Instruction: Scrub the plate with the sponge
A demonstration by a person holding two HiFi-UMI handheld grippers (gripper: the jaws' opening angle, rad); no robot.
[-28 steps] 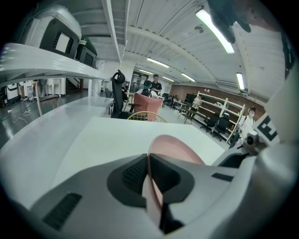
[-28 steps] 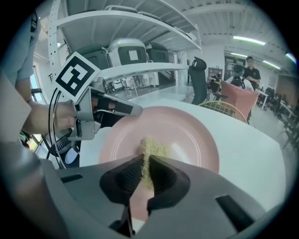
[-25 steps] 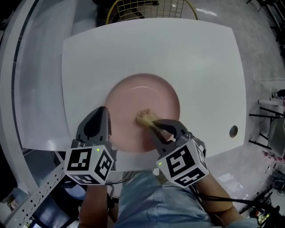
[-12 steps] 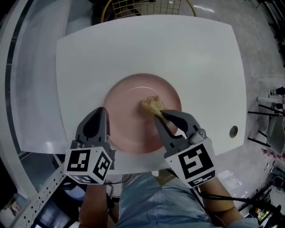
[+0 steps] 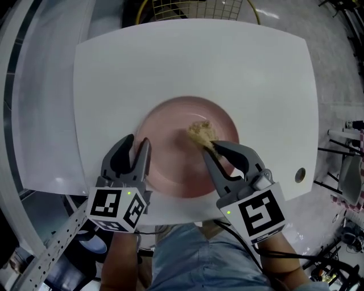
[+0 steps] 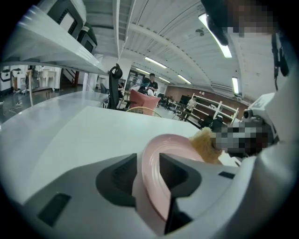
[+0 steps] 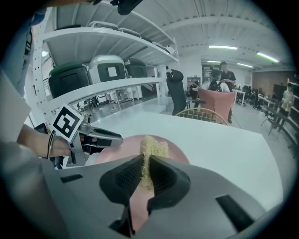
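Note:
A pink plate (image 5: 168,139) lies in the middle of the white table (image 5: 256,74). My left gripper (image 5: 137,143) is at the plate's near left rim. Its jaws are opening, and the rim (image 6: 150,170) stands between them with a gap on each side. My right gripper (image 5: 210,146) is shut on a tan sponge (image 5: 200,132), which rests on the plate's centre right. In the right gripper view the sponge (image 7: 150,148) sticks out from between the jaws over the plate (image 7: 176,152). The left gripper (image 7: 99,138) shows at the plate's left.
A yellow wire basket (image 5: 193,8) stands past the table's far edge. A small round hole (image 5: 300,174) sits near the table's right front corner. White shelving with bins (image 7: 110,70) runs along the left side. My legs are at the table's near edge.
The right gripper has carried the sponge from the plate's near centre up and to the right. The left jaws, earlier closed on the plate's rim, now stand apart.

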